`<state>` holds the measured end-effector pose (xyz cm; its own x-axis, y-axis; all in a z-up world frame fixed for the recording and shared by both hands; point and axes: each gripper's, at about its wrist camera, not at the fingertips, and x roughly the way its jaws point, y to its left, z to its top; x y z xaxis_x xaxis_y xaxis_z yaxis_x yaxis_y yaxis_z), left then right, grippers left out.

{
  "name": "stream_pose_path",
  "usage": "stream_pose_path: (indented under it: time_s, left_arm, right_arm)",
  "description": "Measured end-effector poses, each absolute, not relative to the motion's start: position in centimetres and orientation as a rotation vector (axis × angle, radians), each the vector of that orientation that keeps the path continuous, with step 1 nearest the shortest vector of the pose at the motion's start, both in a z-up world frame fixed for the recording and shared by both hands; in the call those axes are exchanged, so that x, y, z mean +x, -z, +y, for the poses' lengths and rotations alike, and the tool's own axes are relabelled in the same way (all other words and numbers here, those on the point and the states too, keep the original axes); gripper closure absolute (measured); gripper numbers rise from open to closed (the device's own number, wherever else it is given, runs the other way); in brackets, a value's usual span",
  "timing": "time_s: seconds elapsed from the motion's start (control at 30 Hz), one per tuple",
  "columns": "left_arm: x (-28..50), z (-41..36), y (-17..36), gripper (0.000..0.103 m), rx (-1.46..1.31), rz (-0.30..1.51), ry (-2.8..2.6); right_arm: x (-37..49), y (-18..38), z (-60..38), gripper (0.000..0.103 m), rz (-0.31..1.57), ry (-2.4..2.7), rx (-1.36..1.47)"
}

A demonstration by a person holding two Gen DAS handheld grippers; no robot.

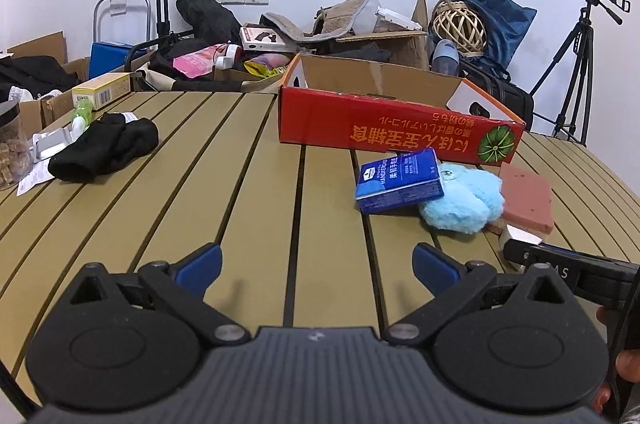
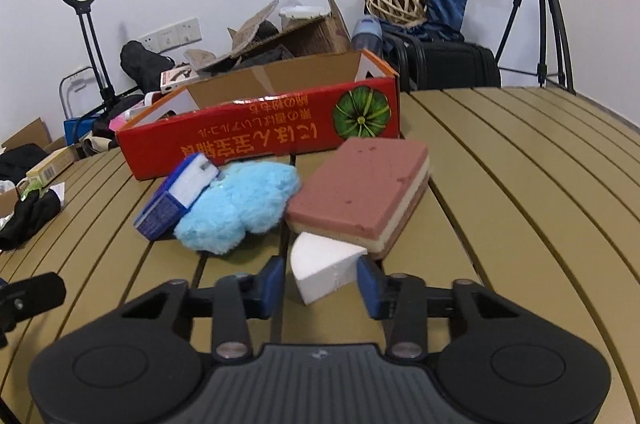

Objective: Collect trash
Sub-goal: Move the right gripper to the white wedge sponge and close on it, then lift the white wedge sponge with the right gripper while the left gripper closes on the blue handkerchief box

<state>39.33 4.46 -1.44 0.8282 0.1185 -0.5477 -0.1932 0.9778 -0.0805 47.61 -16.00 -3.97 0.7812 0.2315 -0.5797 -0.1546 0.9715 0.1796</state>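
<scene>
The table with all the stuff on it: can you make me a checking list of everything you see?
Surface: slatted tan table.
Job's things: white foam piece between the right gripper pads, tucked under the pink sponge block; red cardboard box open behind.
Clutter: blue tissue pack leaning on blue fluffy toy; black cloth.
Grippers: left gripper open, nothing between its pads; right closing around the foam.
Cables: nothing seen.
Surroundings: tripod, suitcase, piled boxes.
</scene>
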Motion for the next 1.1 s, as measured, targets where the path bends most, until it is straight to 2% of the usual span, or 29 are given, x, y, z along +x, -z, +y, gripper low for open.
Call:
stream_pose_path:
  time_s: [0.17,0.3,1.1]
  left_arm:
    - [39.4,4.4,1.7,0.000,-0.141,0.576,-0.165]
    - [39.5,4.3,2.0,0.000,-0.133,0.581,-0.163]
    - [39.4,3.7,1.6,0.000,-0.195,0.574,-0.051]
  right_arm:
    - [47.4,4.1,-16.9,0.082,0.624,-0.233,0.163]
    - [46.8,4.0,-17.5,0.085,0.587,-0.229,0.165]
    - [43.4,1.1,-22.5,0.087,0.450,-0.155,0.205]
